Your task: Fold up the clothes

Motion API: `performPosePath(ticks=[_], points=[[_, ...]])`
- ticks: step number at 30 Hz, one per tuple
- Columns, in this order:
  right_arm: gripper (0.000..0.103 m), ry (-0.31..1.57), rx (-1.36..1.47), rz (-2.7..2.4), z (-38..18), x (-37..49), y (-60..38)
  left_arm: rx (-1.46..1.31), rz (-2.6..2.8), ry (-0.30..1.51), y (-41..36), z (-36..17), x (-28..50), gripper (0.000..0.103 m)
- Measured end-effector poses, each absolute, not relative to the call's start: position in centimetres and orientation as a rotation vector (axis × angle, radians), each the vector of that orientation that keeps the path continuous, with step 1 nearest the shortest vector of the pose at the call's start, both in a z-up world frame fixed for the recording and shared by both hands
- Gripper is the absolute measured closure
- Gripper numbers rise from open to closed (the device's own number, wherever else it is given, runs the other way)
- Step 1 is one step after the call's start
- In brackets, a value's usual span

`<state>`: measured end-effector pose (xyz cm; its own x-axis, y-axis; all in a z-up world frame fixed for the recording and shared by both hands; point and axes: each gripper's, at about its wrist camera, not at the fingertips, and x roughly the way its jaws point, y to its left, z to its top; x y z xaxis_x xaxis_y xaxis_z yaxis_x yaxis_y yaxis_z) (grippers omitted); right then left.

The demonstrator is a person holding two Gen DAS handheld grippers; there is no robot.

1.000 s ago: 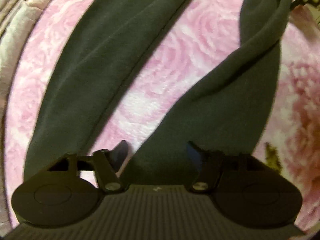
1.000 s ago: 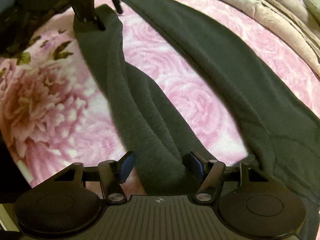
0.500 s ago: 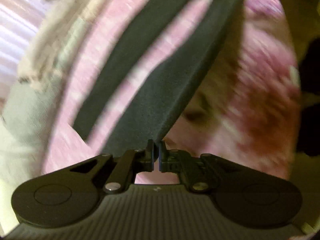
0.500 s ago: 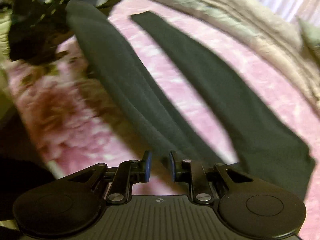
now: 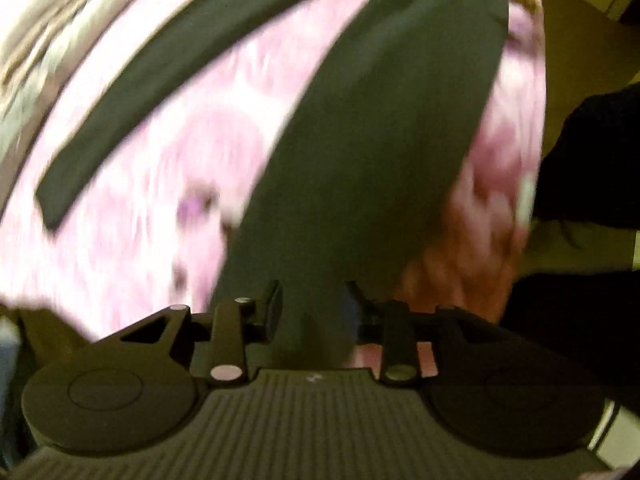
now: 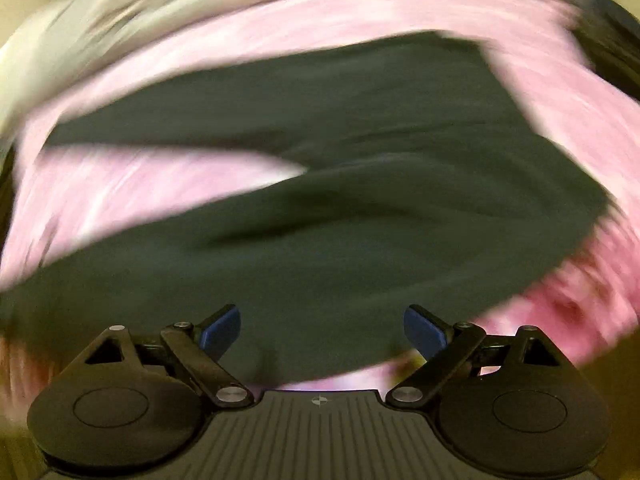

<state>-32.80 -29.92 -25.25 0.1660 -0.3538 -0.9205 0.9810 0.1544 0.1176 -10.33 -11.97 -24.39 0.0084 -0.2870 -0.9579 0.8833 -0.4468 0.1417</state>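
Observation:
Dark green trousers (image 5: 360,152) lie on a pink rose-patterned blanket (image 5: 160,168). In the left wrist view, one leg runs from my left gripper (image 5: 312,304) up to the top; the other leg (image 5: 160,76) lies apart to the left. The cloth passes between the left jaws, which stand partly open around it. In the right wrist view, the trousers (image 6: 340,208) spread wide below my right gripper (image 6: 322,330), whose jaws are wide open above the cloth. Both views are blurred by motion.
Beige bedding (image 6: 120,20) is bunched along the far side of the blanket (image 6: 360,12). A dark shape (image 5: 592,160) and a yellowish surface (image 5: 572,12) show past the blanket's right edge in the left wrist view.
Both grippers closed on the trouser leg, lifted and swung it; now the right gripper has opened wide and the left jaws have parted. Both cameras moved fast, and the right view now faces the spread trousers.

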Motion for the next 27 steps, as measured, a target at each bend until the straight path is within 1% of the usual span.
performPosePath(ticks=[4,8,9,10,11,13,14,15,16,17,18,22,25,26,27], points=[[0.011,0.739,0.981,-1.372,-24.5,-40.9,-32.4,1.302,-1.706,0.601,-18.5,-23.8,-15.2,0.074],[0.012,0.650,1.015,-1.461,-25.9,-47.9,-36.3,1.225,-1.774,0.621,-25.2,-24.3,-21.2,0.071],[0.015,0.642,1.017,-1.471,-26.4,-49.4,-37.3,1.226,-1.776,0.613,-26.7,-24.7,-22.7,0.071],[0.020,0.629,1.021,-1.476,-27.1,-50.9,-38.2,1.226,-1.778,0.606,-28.1,-25.1,-24.1,0.071],[0.031,0.611,1.051,-1.475,-27.9,-52.5,-38.9,1.226,-1.780,0.598,-29.6,-25.5,-25.5,0.071],[0.040,0.561,1.140,-1.470,-29.5,-55.3,-40.2,1.241,-1.765,0.580,-32.0,-26.2,-27.6,0.071],[0.059,0.530,1.196,-1.464,-30.3,-56.6,-40.7,1.249,-1.756,0.572,-33.3,-26.5,-28.4,0.071],[0.076,0.513,1.237,-1.441,-31.1,-57.5,-41.2,1.256,-1.748,0.567,-34.5,-26.7,-29.0,0.071],[0.078,0.520,1.235,-1.414,-31.1,-58.0,-41.4,1.269,-1.739,0.567,-35.7,-26.9,-29.5,0.071],[0.087,0.527,1.234,-1.387,-31.1,-58.4,-41.7,1.279,-1.733,0.567,-36.6,-27.0,-29.8,0.071],[0.092,0.534,1.232,-1.361,-31.1,-58.8,-41.9,1.281,-1.723,0.566,-37.3,-26.9,-29.8,0.071],[0.093,0.501,1.230,-1.304,-30.3,-60.9,-42.1,1.270,-1.670,0.565,-40.4,-26.3,-29.3,0.070],[0.093,0.541,1.242,-1.259,-30.6,-60.8,-42.0,1.251,-1.614,0.584,-42.2,-26.0,-28.2,0.069],[0.090,0.551,1.251,-1.252,-30.7,-60.7,-42.0,1.251,-1.591,0.587,-42.8,-25.9,-27.8,0.068],[0.075,0.561,1.259,-1.247,-30.8,-60.7,-42.0,1.252,-1.568,0.593,-43.3,-25.8,-27.2,0.067]])
